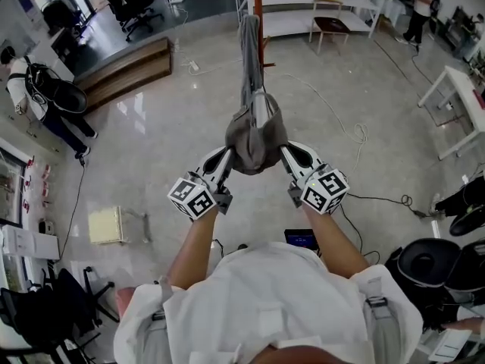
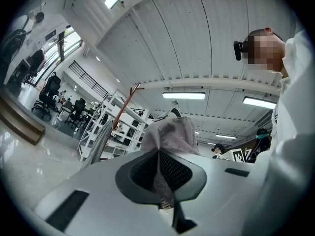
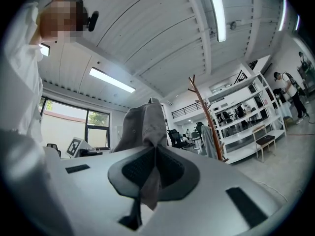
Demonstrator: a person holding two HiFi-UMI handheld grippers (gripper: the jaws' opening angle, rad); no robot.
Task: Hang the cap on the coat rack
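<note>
Clamped tight with the left gripper point(image 1: 222, 160) on one edge of the grey cap point(image 1: 255, 139), a fold of cloth nipped between the jaws. Same on the opposite edge with the right gripper point(image 1: 289, 156): shut on fabric, no gap to see. Held up between the 2 tools, crown bunched and sagging, on the near side of the coat rack point(image 1: 258, 2) and below its upper pegs. Not touching the reddish-brown pole, as far as can be told. Already draped on the rack: a long grey garment point(image 1: 248, 59), hanging just behind the cap in the head view.

Judged about halfway: in hand and near the rack, not yet on a peg. Left to do: lift to a free peg, slip the crown or back strap over it, open both tools.

No brand or words legible on the cap. Only black-and-white square markers on the 2 cubes point(image 1: 193, 198). Faint print on the cloth at the left jaws, too small to read.
</note>
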